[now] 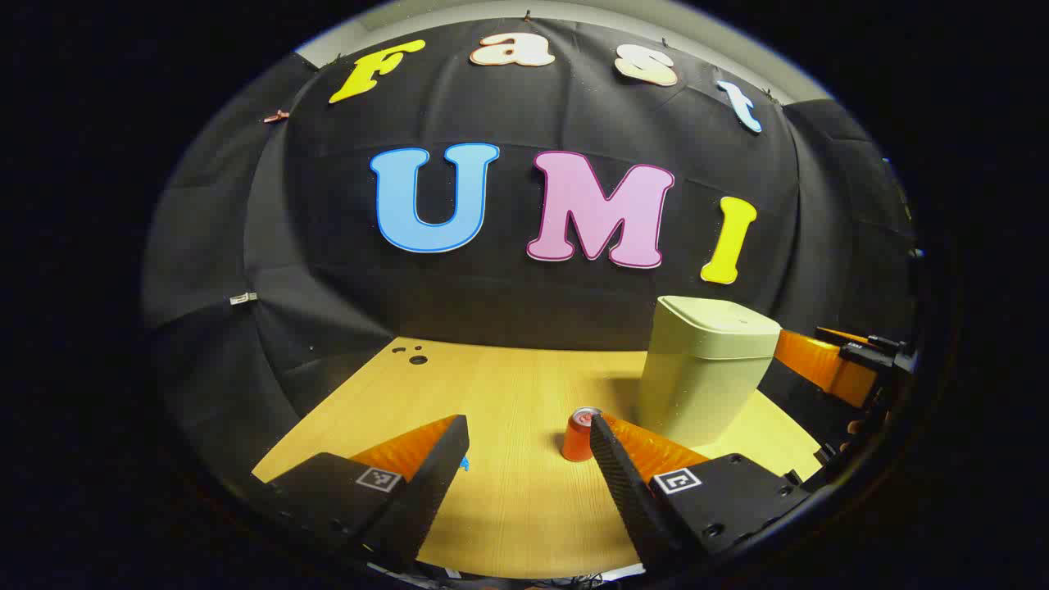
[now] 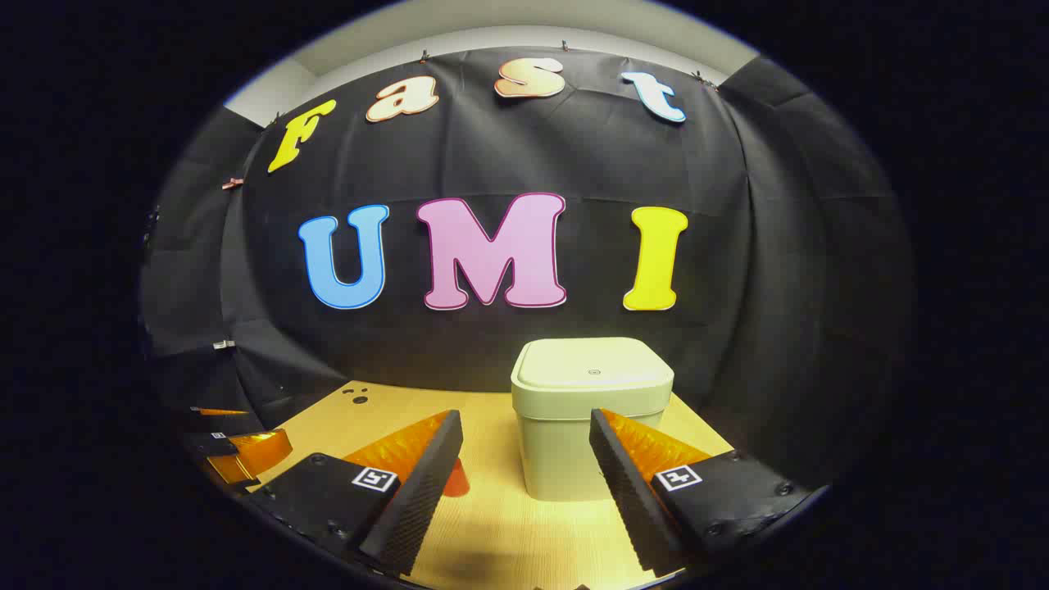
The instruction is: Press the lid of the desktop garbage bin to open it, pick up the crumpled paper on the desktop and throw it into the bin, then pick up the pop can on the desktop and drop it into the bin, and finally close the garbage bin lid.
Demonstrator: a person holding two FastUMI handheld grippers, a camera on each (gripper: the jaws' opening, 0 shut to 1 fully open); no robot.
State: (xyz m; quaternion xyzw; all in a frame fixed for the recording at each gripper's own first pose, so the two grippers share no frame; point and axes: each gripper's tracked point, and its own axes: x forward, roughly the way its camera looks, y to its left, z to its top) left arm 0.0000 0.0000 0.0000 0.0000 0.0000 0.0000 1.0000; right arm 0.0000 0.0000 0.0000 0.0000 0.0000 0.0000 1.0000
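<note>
In the left gripper view, the left gripper (image 1: 529, 459) hangs wide open and empty over the pale wooden table (image 1: 508, 393). A red pop can (image 1: 578, 436) stands upright beside the pale green plastic bin (image 1: 705, 369), lid (image 1: 721, 315) shut. The right gripper (image 2: 524, 459), equally agape and empty, faces the bin squarely, the can partly hidden behind its left finger.

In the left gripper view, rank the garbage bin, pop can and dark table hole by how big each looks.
1. Garbage bin, easily largest.
2. Pop can, partly hidden behind a finger.
3. Dark table hole, smallest; it lies farther off, so true size is unsure.
</note>
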